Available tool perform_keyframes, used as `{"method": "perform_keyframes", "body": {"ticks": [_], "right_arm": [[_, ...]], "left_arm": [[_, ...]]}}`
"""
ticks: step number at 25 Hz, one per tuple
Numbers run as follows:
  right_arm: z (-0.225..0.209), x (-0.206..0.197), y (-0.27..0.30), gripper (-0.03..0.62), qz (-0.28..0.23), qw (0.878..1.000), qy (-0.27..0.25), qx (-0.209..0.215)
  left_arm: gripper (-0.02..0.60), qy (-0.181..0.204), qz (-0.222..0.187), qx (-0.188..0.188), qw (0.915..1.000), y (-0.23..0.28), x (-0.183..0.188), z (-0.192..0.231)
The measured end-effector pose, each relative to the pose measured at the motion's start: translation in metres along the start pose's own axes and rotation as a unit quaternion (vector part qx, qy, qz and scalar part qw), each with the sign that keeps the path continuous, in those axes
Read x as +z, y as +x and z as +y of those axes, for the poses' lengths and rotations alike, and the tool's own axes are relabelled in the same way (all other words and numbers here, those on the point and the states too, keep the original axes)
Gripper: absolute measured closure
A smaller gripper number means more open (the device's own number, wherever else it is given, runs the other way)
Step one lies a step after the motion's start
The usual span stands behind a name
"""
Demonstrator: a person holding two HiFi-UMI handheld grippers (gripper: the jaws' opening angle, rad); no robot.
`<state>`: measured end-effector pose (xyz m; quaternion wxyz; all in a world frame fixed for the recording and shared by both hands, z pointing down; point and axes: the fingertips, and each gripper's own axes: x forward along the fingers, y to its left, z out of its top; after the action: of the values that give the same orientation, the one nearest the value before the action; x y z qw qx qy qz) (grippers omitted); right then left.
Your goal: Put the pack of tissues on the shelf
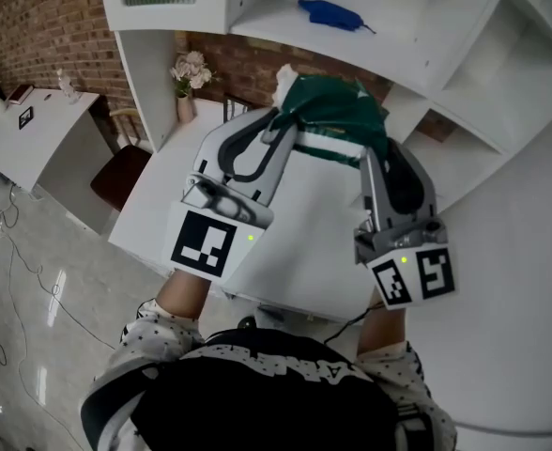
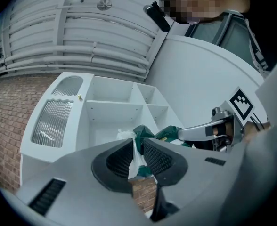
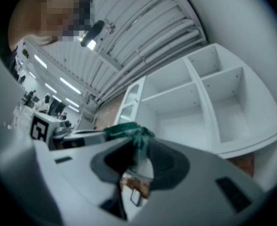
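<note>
The green and white pack of tissues (image 1: 337, 116) hangs in the air between both grippers, in front of the white shelf unit (image 1: 426, 36). My left gripper (image 1: 278, 132) is shut on the wrapper's left end; its jaws pinch the white and green plastic of the pack (image 2: 137, 147). My right gripper (image 1: 375, 153) is shut on the right end, with the green wrapper (image 3: 137, 140) squeezed between its pads. In both gripper views the shelf's open compartments (image 2: 112, 119) (image 3: 185, 112) lie ahead and above.
A blue object (image 1: 330, 13) lies on one shelf board. A vase of flowers (image 1: 188, 83) stands at the white table's (image 1: 304, 261) far left corner. A dark chair (image 1: 121, 177) and a second white table (image 1: 32, 130) are to the left, with cables on the floor.
</note>
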<state>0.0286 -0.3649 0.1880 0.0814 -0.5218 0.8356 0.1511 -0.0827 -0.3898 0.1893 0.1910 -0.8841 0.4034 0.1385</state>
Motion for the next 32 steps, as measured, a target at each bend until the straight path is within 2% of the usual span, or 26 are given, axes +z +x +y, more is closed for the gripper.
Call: {"method": "perform_keyframes", "body": {"ticks": [12, 21, 32], "right_arm": [[-0.024, 0.020, 0.036, 0.476, -0.044, 0.999, -0.016, 0.019], [-0.051, 0.021, 0.066, 0.476, -0.056, 0.997, -0.041, 0.016], [-0.088, 0.029, 0.095, 0.476, -0.057, 0.996, -0.064, -0.007]], "left_arm": [[0.488, 0.050, -0.027, 0.011, 0.9983, 0.037, 0.020, 0.021], [0.489, 0.056, -0.043, 0.017, 0.9973, 0.073, 0.015, 0.037], [0.489, 0.056, -0.056, 0.008, 0.9968, 0.123, 0.012, 0.050]]}}
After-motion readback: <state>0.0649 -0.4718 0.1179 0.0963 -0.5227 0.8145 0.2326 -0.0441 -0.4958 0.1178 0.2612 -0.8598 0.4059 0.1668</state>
